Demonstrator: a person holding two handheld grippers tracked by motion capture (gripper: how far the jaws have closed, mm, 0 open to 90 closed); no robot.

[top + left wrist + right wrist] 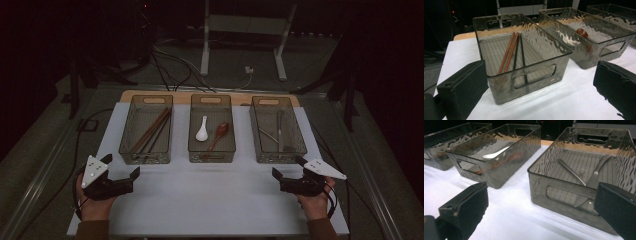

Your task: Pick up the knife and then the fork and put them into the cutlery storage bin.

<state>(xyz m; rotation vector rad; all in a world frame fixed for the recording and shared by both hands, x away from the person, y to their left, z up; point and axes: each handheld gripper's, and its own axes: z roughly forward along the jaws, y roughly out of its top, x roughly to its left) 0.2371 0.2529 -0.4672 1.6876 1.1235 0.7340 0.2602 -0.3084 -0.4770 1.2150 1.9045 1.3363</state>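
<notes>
A broad strip of bare white counter point(210, 200) is left free between the left gripper point(134, 176) and the right gripper point(276, 176). Farther back, the way is barred by three smoked bins: the left bin point(129, 150), the middle bin point(212, 156) and the right bin point(280, 156). Narrow lanes of counter are kept between neighbouring bins, and each bin is left open from above.

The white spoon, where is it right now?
In the high view the white spoon lies in the middle bin, on its left side, beside the brown wooden spoon.
</notes>
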